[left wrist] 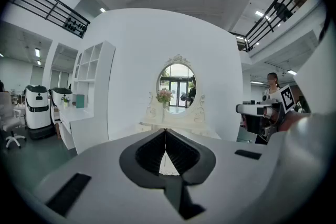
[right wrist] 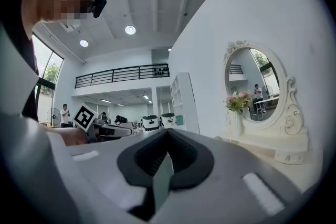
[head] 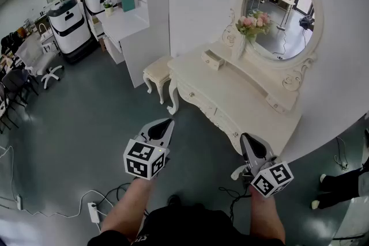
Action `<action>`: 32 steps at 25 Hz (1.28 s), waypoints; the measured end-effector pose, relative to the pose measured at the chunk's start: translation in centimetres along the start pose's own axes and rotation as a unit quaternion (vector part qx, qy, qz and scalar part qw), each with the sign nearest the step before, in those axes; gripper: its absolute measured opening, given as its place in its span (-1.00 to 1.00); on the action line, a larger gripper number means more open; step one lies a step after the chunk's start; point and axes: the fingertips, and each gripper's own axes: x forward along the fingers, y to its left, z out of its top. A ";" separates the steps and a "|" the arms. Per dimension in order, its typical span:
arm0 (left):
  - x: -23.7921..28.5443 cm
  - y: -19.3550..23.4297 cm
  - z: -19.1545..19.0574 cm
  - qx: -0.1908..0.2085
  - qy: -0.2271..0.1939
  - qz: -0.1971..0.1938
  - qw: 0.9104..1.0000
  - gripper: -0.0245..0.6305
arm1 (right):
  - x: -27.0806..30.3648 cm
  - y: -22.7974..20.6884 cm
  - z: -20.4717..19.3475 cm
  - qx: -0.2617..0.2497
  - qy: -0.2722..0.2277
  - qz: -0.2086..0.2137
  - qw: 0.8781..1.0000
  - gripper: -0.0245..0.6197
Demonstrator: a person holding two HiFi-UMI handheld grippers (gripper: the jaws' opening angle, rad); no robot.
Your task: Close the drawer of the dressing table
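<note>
A cream dressing table (head: pixel 242 95) with an oval mirror (head: pixel 281 14) and a vase of pink flowers (head: pixel 252 24) stands against the white wall. A small drawer (head: pixel 213 59) on its top left sticks out a little. My left gripper (head: pixel 166 123) hovers in front of the table's left leg, with its jaws pressed together and nothing between them. To the right, my right gripper (head: pixel 245 137) is close to the table's front edge, also shut and empty. The left gripper view looks over the left gripper (left wrist: pixel 165 131) to the table (left wrist: pixel 170 124). In the right gripper view the right gripper (right wrist: pixel 167 132) has the table top (right wrist: pixel 273 149) on its right.
A padded stool (head: pixel 157 71) stands left of the table. A white desk with shelves (head: pixel 130 23), two white machines (head: pixel 70 25) and an office chair (head: pixel 40 63) fill the far left. A power strip and cables (head: pixel 92 210) lie on the floor. Someone's feet (head: pixel 334 184) show at the right.
</note>
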 end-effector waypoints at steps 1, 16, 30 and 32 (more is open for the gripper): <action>0.1 -0.4 0.1 0.000 -0.002 0.001 1.000 -0.90 | -0.3 -0.2 0.1 -0.002 0.000 0.001 1.000 -0.90; 1.2 -6.9 -0.6 0.011 0.009 0.003 1.000 -0.90 | -4.7 -1.5 -0.2 -0.004 0.003 0.028 1.000 -0.90; 3.5 -8.3 -2.8 0.022 0.028 0.017 0.999 -0.90 | -5.1 -4.3 -3.1 0.036 0.028 0.037 0.998 -0.90; 4.4 -7.9 -2.6 0.041 0.029 0.019 0.999 -0.90 | -4.0 -4.6 -3.0 0.034 0.031 0.040 0.998 -0.90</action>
